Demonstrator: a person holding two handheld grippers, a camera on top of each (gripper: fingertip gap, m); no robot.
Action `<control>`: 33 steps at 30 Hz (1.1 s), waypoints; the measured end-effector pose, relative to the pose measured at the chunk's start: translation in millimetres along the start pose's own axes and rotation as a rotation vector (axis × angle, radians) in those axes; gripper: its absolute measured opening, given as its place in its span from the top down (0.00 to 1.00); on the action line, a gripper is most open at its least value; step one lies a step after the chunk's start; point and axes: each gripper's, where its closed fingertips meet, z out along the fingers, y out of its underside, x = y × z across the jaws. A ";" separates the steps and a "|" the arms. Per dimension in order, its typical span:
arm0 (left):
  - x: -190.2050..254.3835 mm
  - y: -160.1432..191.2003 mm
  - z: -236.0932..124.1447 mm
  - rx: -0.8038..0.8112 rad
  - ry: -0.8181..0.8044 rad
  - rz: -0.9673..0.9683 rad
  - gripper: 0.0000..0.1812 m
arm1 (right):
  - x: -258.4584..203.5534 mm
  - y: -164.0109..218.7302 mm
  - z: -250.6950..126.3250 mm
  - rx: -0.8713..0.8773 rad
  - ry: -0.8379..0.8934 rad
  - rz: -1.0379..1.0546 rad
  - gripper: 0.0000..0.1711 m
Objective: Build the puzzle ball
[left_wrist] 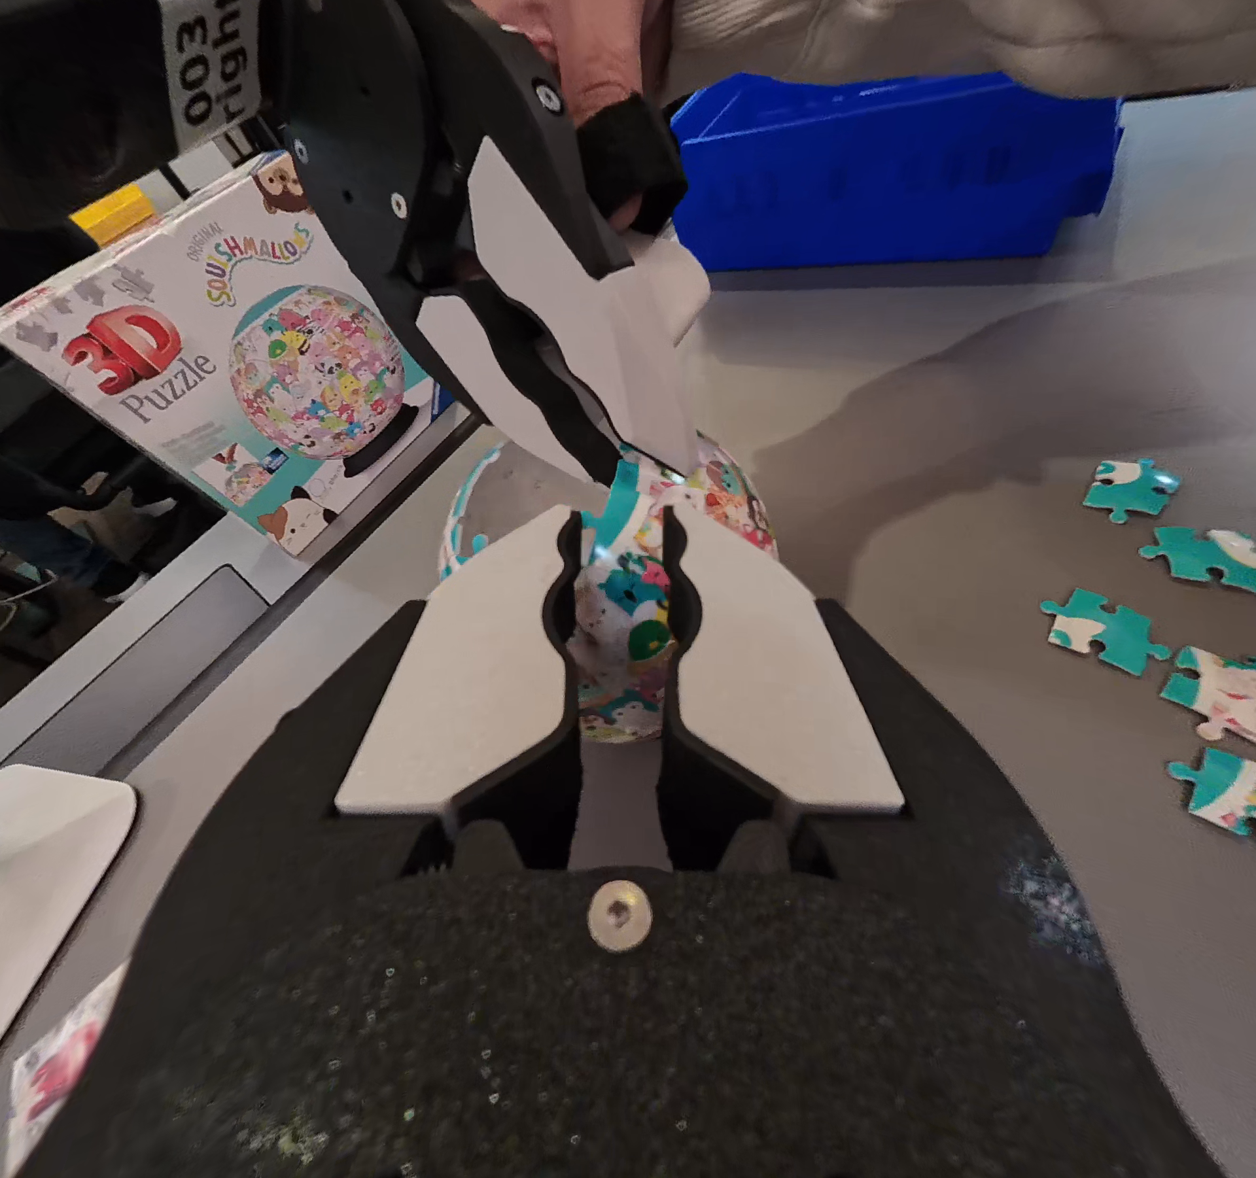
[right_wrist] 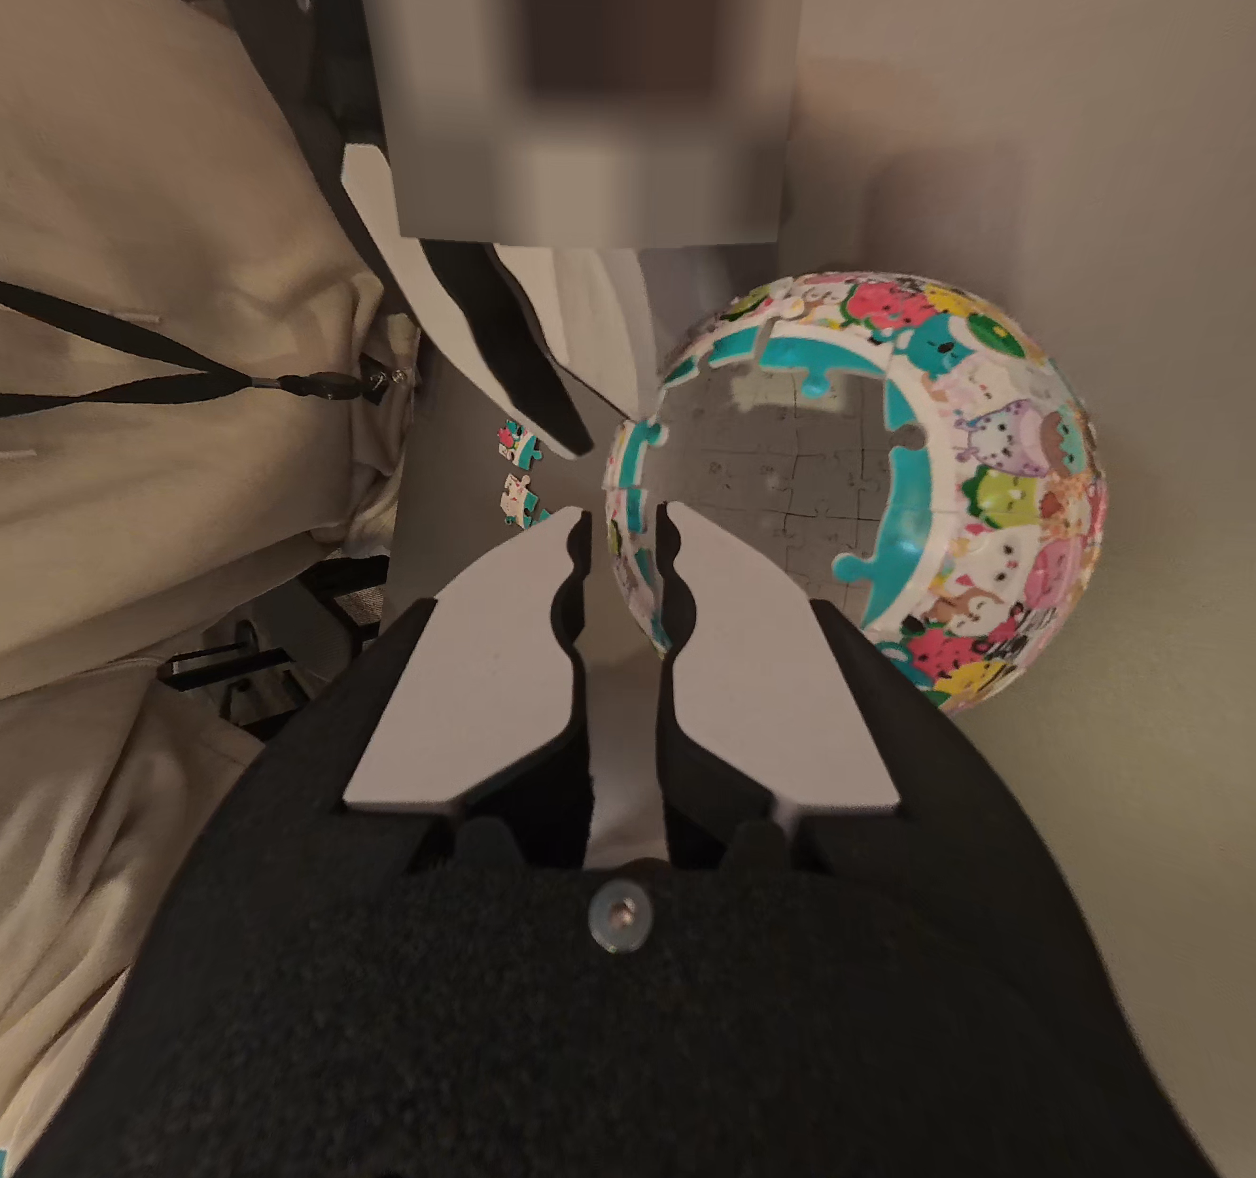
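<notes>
Loose teal jigsaw pieces (left_wrist: 1114, 629) lie at three o'clock; both tools, left tool (left_wrist: 622, 527) and right tool (right_wrist: 625, 513), pinch the rim of the colourful unfinished puzzle ball (right_wrist: 1006, 486) (open, grey inside).

Each camera sits close behind its own fingers, looking forward along them. Both face each other, sharing the puzzle ball (left_wrist: 622, 629) (right_wrist: 951, 486) between them.

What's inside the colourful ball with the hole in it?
Through the teal-edged opening, the colourful round puzzle ball looks hollow. Only the plain grey backs of joined pieces show inside, crossed by jigsaw seams. The near inner wall and the lowest part are hidden by the right hand-held gripper.
</notes>
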 end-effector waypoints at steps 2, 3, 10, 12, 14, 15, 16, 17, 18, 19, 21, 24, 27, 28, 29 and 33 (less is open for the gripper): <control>-1.0 2.7 4.3 -0.019 0.002 0.015 0.86 | -1.0 -0.1 -0.2 -0.001 -0.006 -0.001 0.90; -2.0 1.8 5.0 -0.015 -0.001 0.022 0.86 | -1.0 0.1 -0.9 0.001 -0.005 0.002 0.89; -4.0 0.1 7.2 -0.014 -0.025 0.051 0.88 | 1.2 2.6 -1.9 0.014 -0.003 0.011 0.89; -2.0 -1.9 1.4 -0.004 -0.017 0.062 0.87 | 1.1 1.5 -5.1 0.039 -0.002 0.011 0.89; -0.8 -3.9 -3.3 0.010 -0.010 0.057 0.88 | 0.6 0.8 -7.4 0.057 -0.004 0.014 0.89; -1.2 -3.5 -3.6 0.008 -0.013 0.056 0.87 | 0.4 1.4 -7.2 0.055 -0.007 0.015 0.89; -0.7 -2.4 -2.6 0.004 -0.007 0.055 0.87 | -0.1 1.7 -6.4 0.052 -0.012 0.016 0.89; -1.2 -0.7 -0.4 -0.002 -0.008 0.053 0.87 | -0.8 1.2 -5.1 0.051 -0.020 0.016 0.89; -2.0 2.1 2.6 -0.011 -0.012 0.052 0.87 | -2.1 0.4 -3.7 0.050 -0.030 0.016 0.89; -1.1 3.3 5.1 -0.012 -0.005 0.050 0.87 | -2.1 -0.6 -2.6 0.051 -0.030 0.015 0.89; -1.8 2.1 5.4 -0.010 -0.010 0.047 0.87 | -0.6 -0.2 -1.0 0.042 -0.022 0.018 0.89; -7.2 -5.9 -6.2 0.024 -0.025 0.033 0.87 | 3.2 3.4 -3.7 0.041 0.009 0.030 0.89; -22.7 -4.0 -26.5 0.006 -0.103 -0.005 0.87 | 2.0 0.2 -14.1 0.119 0.051 0.033 0.89; -25.8 -1.7 -35.1 0.000 -0.123 -0.029 0.87 | 2.2 -0.1 -18.6 0.152 0.087 0.032 0.89; -25.5 0.7 -44.0 0.001 -0.123 -0.068 0.87 | 3.2 0.9 -23.2 0.181 0.141 0.031 0.89; -5.9 23.3 -80.0 0.005 -0.107 -0.307 0.87 | -7.3 9.2 -38.7 0.352 0.381 0.022 0.89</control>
